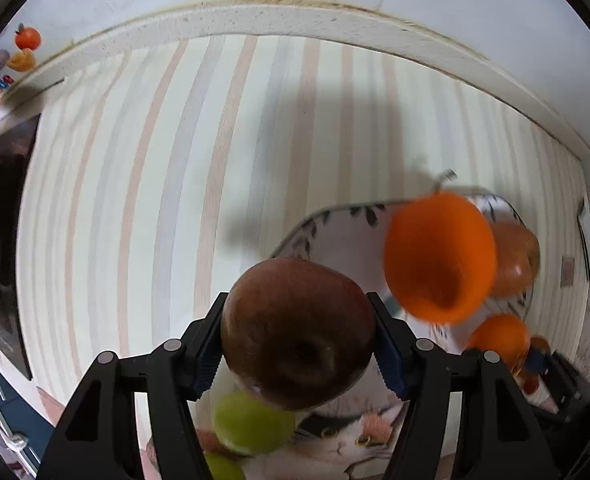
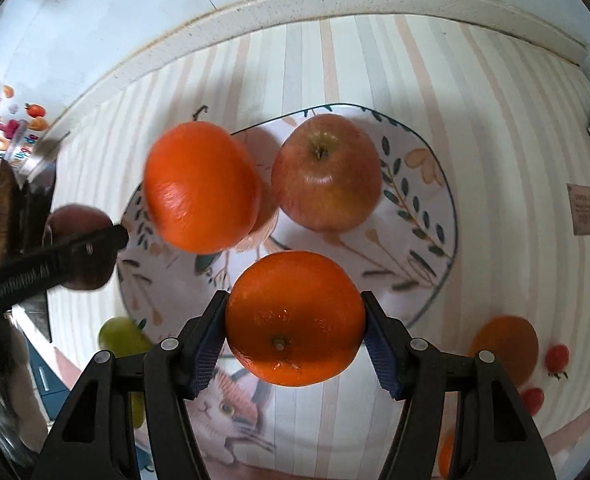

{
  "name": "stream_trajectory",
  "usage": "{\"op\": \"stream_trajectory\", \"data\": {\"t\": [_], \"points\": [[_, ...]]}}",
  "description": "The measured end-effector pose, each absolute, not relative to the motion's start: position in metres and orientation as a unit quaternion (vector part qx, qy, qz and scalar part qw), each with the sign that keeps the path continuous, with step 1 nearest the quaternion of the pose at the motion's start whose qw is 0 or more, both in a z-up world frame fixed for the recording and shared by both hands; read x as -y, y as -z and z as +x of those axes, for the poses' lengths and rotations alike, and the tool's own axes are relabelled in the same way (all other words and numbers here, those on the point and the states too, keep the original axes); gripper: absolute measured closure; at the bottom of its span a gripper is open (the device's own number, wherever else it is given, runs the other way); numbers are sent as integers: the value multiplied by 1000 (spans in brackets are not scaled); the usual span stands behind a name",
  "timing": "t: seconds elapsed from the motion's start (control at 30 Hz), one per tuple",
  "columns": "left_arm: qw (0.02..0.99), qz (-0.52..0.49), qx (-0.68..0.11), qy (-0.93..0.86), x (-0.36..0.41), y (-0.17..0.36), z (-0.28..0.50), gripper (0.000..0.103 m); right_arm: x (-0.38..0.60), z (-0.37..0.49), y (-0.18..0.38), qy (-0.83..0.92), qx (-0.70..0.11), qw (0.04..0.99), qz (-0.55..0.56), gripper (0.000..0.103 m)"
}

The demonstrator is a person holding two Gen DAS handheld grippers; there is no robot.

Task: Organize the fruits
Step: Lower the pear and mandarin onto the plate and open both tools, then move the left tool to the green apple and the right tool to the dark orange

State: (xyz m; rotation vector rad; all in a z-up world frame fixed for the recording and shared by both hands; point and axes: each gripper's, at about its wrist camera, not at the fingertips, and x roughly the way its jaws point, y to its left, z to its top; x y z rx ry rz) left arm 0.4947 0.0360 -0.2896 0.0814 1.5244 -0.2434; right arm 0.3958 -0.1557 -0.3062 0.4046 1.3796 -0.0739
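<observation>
My left gripper [image 1: 297,304] points straight down and is shut on a dark red apple [image 1: 295,332]. The right gripper [image 2: 294,300] is shut on an orange [image 2: 295,320], held above the near rim of a leaf-patterned plate [image 2: 419,248]. A red-yellow apple [image 2: 327,172] lies on that plate. Over the plate's left rim is a second orange [image 2: 203,188], blurred; whether it rests on anything I cannot tell. In the right wrist view the left gripper's finger [image 2: 91,246] and its apple [image 2: 79,276] show at the left. Green fruits [image 1: 251,424] lie below on a cat-print mat [image 1: 347,436].
A striped cloth [image 1: 175,200] covers the table, which ends at a pale wall ledge [image 1: 295,20]. Another orange [image 2: 503,344] and two small red tomatoes [image 2: 557,358] lie at the right. A dark slab [image 1: 3,220] stands at the left edge.
</observation>
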Motion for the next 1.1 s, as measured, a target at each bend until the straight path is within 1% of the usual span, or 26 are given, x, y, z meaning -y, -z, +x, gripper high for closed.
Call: {"op": "stream_trajectory", "data": {"t": [0.3,0.6,0.7,0.77,0.83,0.93,1.1], "points": [[693,39,-711,116,-28,315,513,40,151,407,331,41,-642,744,184,36],[694,41,-711,107,-25,320,510,39,155,411,346,44,-647,732,210,35],[697,37,-710,96,-27,323,513,38,155,412,345,39,-648,729,217,28],[696,30,-711,97,-27,326,516,35,155,412,343,37,-647,730,218,23],[699,24,-708,97,-38,321,512,33,157,411,341,35,-648,727,224,20],[708,21,-699,100,-44,312,507,32,160,407,336,34,-648,728,222,11],[732,25,-674,100,-49,286,480,32,162,398,319,34,-644,737,203,11]]}}
